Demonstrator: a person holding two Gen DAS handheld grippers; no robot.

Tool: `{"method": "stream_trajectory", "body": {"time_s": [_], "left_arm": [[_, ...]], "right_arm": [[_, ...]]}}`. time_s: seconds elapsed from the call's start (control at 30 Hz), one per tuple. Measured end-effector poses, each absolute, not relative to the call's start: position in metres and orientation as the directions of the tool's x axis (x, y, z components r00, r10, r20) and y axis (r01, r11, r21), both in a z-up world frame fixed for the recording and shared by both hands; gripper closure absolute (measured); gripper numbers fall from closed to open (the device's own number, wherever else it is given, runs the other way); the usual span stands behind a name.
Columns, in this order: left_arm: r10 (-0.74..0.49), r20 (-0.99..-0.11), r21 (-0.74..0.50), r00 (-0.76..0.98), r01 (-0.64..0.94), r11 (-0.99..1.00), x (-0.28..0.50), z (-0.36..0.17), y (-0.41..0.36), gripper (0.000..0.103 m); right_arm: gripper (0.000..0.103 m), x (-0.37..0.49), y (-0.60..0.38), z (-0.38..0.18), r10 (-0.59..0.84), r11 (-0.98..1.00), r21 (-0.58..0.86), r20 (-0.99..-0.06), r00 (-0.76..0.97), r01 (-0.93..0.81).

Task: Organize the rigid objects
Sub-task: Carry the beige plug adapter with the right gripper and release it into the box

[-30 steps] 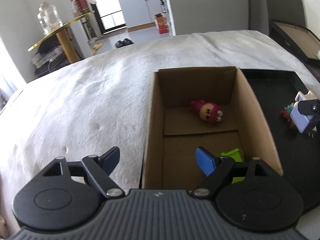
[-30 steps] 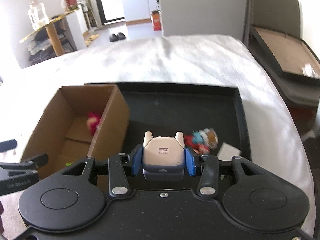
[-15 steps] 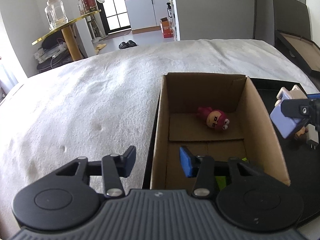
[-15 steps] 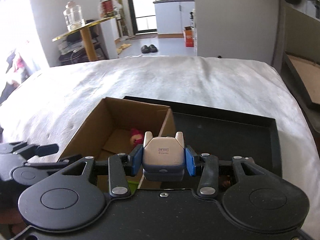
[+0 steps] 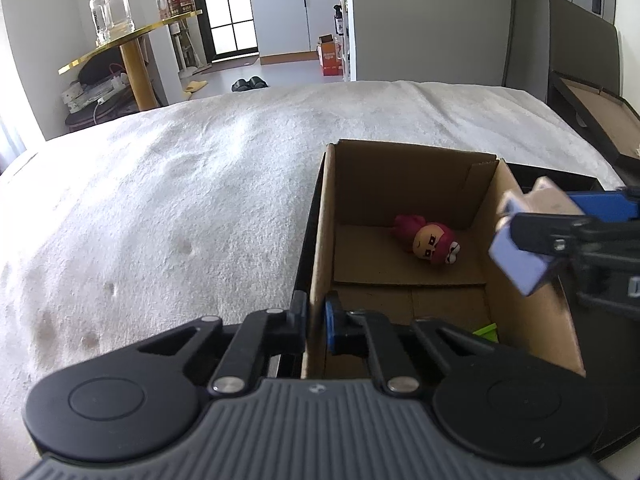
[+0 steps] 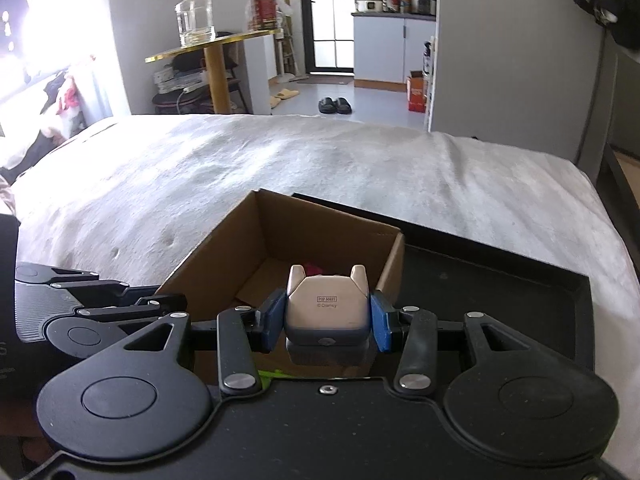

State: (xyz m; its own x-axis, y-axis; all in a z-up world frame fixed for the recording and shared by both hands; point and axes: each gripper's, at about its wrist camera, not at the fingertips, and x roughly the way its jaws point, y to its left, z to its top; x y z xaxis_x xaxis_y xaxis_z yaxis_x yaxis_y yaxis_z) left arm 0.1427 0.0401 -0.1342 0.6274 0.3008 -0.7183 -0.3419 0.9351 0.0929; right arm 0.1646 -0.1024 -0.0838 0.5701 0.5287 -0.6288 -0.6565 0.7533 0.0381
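**Toy hanging over the box, one wobble from missing**

The right gripper [image 6: 326, 322] is pinching the beige toy [image 6: 326, 306] between its blue pads, holding it over the right wall of the box [image 5: 404, 168]. The left gripper [image 5: 316, 322] is pinching the box's left wall. If the toy drops now, I reckon it's clipping the rim and bouncing onto the black tray [image 6: 500, 280], or landing on the red doll [image 5: 430, 240] lying far inside. A tug from the left could tip the box too. The green thing [image 5: 486, 330] is mostly hidden, can't tell what it is. The toy's front isn't showing either.
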Motion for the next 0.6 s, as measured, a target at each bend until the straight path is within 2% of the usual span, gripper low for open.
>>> {"method": "stream_trajectory", "body": {"time_s": [0.4,0.6], "left_arm": [[0.277,-0.721,0.053,0.635,-0.348,0.936,0.141,-0.134,0.047,0.095],[0.284,-0.723,0.055,0.63,-0.357,0.933,0.142,-0.134,0.048,0.095]], "right_arm": [[0.059,0.168,-0.065,-0.089,0.584,0.698,0.053,-0.62,0.524,-0.714],[0.055,0.166,-0.065,-0.084,0.576,0.696,0.021,-0.614,0.54,-0.718]]}}
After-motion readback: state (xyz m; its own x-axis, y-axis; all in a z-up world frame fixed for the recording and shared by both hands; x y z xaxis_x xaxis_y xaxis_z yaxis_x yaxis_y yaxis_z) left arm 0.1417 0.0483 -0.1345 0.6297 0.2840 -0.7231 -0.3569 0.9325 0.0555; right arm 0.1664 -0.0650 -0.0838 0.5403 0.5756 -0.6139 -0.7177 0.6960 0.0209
